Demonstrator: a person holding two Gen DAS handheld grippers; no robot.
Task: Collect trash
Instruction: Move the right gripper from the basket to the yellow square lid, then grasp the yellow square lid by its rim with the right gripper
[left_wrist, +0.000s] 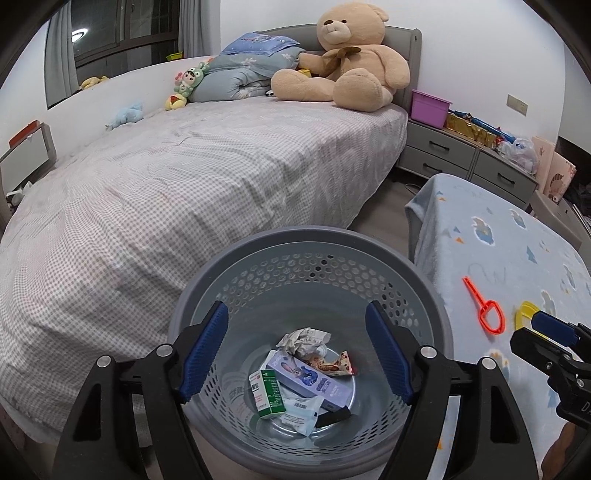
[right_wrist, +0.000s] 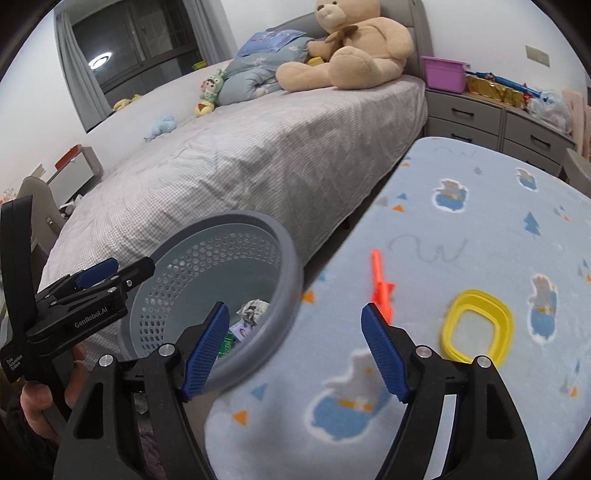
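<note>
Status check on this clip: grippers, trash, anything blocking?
Left gripper open, empty, over the bin. Right gripper open, empty, over the blanket. Trash lies in the bin; orange piece and yellow ring on the blanket. Nothing blocking.

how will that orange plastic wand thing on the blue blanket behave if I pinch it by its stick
The orange wand looks like thin moulded plastic, so probably stiff and very light. It lies flat on the soft blanket, so the jaws may sink into the fleece before catching it. Held by the thin handle, the ring end could swing or twist.
</note>
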